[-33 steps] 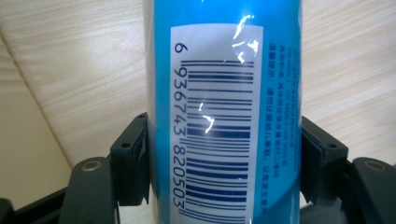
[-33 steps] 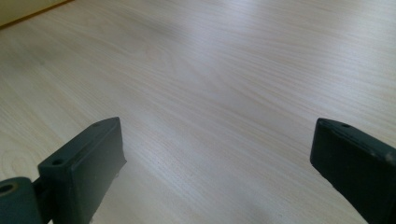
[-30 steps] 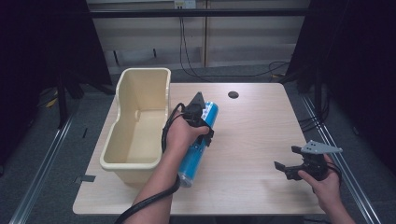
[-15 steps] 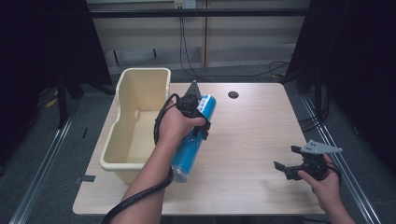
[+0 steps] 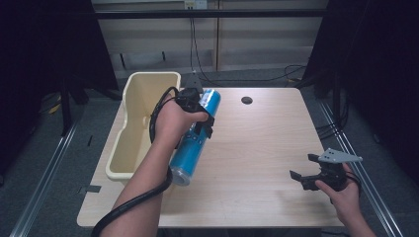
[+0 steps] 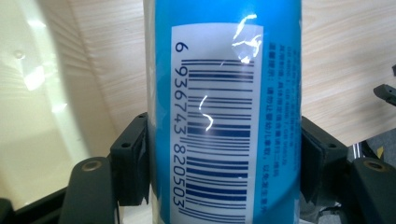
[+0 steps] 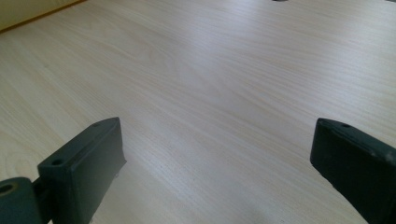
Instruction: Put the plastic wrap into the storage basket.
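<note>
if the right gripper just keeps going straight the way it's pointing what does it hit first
Probably nothing soon: the open right gripper points left across the bare pale wooden table; farther on lies the cream plastic bin, though depth is unclear.

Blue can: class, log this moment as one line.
left gripper: shut on blue can | can: beside cream bin | right gripper: open, empty

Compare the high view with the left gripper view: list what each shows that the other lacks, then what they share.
High view alone: the whole table, the full bin beside the can, the person's left hand around the left tool, and the dark hole in the tabletop.

Left gripper view alone: the barcode on the can and the left tool's two pads pressed against the can's sides.

Both: the blue can held above the table by the bin's edge, the wood tabletop, the cream bin, and the right tool, open.
</note>
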Demonstrator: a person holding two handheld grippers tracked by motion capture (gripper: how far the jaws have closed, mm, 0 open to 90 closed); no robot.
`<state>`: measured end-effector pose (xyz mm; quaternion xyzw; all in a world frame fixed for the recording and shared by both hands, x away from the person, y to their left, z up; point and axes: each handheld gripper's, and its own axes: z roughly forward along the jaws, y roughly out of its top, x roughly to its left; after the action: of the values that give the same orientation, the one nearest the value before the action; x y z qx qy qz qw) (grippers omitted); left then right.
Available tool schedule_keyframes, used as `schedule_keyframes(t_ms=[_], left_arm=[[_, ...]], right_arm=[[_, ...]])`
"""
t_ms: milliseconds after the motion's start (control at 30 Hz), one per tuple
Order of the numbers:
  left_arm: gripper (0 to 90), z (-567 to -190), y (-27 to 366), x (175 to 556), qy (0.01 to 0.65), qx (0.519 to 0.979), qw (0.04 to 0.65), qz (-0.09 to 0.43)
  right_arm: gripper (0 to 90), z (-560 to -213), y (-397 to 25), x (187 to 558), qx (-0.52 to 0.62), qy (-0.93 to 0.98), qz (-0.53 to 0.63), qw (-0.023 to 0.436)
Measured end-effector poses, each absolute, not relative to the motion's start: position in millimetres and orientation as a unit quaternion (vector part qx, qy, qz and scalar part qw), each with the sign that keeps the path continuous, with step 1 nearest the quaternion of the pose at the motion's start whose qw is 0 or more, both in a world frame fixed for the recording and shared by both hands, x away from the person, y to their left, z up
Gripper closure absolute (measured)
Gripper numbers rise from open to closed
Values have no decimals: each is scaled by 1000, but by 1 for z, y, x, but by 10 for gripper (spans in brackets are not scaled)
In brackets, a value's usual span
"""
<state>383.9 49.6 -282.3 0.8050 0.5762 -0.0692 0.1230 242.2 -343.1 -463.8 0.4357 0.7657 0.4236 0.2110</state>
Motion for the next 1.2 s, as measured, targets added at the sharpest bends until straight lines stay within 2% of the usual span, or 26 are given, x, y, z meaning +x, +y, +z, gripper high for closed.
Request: schedule_keyframes(t_ms=[533,1200], left_arm=[[323,-256,77,383,591,795,120,-65],[323,-243,107,378,617,775,122,-63]], right_arm=[[27,-464,-344,243,438,763,424,215],[27,-465,-343,243,437,764,423,216]])
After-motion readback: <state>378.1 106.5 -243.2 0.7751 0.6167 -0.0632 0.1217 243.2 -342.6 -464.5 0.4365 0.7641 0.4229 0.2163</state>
